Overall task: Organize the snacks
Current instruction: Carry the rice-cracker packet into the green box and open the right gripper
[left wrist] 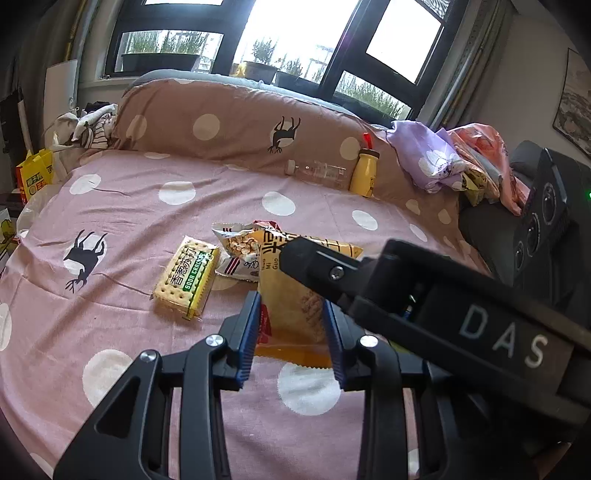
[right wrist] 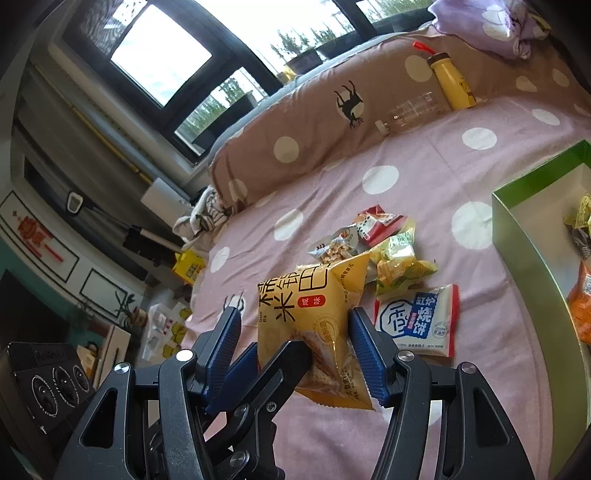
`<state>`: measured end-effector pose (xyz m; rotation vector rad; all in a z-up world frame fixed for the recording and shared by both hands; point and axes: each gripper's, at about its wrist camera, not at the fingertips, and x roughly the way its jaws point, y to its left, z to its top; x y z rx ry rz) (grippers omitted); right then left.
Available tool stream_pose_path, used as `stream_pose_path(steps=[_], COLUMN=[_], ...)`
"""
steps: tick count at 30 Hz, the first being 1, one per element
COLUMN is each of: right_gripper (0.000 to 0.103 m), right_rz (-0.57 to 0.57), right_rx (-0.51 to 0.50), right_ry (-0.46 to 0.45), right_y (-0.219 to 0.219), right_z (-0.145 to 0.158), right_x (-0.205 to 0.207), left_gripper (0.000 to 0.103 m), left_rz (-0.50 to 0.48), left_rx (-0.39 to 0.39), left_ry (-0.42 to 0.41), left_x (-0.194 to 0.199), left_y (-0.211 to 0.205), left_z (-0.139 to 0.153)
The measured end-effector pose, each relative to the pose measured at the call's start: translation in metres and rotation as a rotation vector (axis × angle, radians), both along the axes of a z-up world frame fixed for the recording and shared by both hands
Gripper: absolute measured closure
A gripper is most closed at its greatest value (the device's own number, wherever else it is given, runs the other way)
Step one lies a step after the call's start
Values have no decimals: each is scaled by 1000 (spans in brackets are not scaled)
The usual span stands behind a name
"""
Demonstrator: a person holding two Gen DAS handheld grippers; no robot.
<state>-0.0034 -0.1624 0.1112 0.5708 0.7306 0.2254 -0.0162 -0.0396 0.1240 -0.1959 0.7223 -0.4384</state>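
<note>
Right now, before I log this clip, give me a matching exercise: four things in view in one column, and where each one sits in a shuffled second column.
Things:
1. yellow snack bag
2. soda cracker pack
3. yellow bottle
4. green box

Places:
A. leaning against the brown pillow
B. lying flat on the pink sheet
C. gripped in the left tool
D. at the right edge of the right wrist view, snacks inside

Pairs: 1-C, 2-B, 3-A, 4-D

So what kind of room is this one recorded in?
Most likely a bedroom: the snacks lie on a pink polka-dot bedsheet, a long brown bolster pillow runs beneath a large window, and crumpled clothes sit alongside.
</note>
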Motion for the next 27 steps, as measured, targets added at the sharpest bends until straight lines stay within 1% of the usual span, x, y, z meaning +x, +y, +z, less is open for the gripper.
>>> stream_pose_path(steps=[10, 17, 22, 27], right_gripper=[39, 39, 39, 39], right_rz=[-24, -64, -115, -188], right_rx=[-6, -9, 4, 43], right_ry=[-45, -66, -84, -101], right_y=[-13, -30, -52, -87], right_z=[16, 24, 28, 30], right_x=[-16, -27, -32, -41], left_gripper=[71, 71, 71, 71], left_rz=[-30, -78, -127, -196], left_rx=[9, 19, 51, 75], left_ry=[-56, -79, -103, -121], left_x=[-11, -16, -16, -14], left_y=[-14, -33, -59, -91], left_z=[16, 24, 32, 36])
